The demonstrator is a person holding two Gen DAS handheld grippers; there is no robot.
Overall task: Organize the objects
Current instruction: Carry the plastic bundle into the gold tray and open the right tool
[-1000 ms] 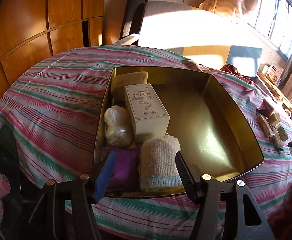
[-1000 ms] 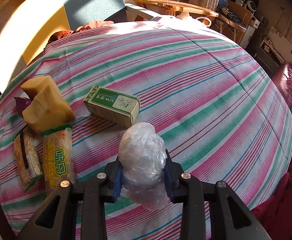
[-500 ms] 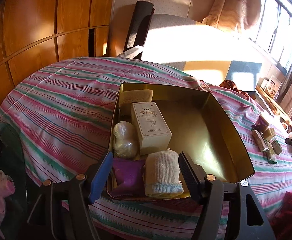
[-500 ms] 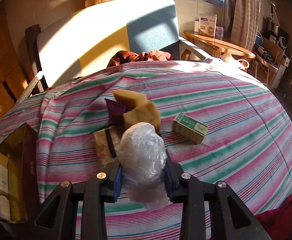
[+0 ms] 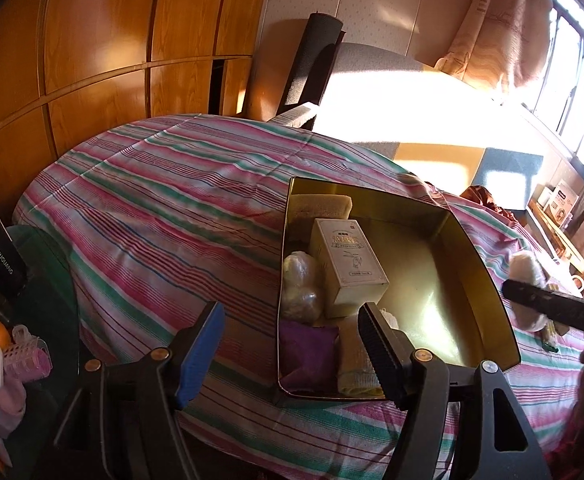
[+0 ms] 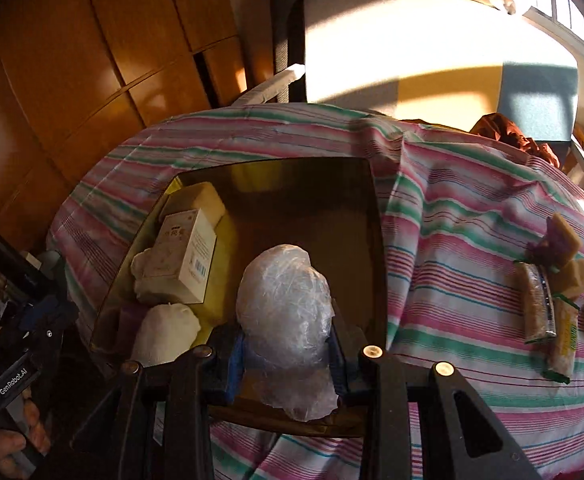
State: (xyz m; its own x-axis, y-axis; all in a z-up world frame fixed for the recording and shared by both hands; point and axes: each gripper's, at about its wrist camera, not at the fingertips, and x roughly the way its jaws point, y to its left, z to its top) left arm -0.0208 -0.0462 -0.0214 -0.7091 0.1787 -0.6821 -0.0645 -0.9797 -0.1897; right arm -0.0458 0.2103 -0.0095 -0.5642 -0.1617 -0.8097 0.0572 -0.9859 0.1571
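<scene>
Right hand-held gripper (image 6: 287, 344) clamps the bag (image 6: 285, 312): lower it into the tin's (image 6: 376, 216) bare centre. Left hand-held gripper (image 5: 292, 344) is opening, empty.

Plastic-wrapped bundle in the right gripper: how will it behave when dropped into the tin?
The plastic-wrapped bundle bulges past the right gripper fingers, so it is probably soft and squashy. Its loose crinkled film looks slippery and may cling on release. Rounded, it could roll across the gold tin floor.
</scene>
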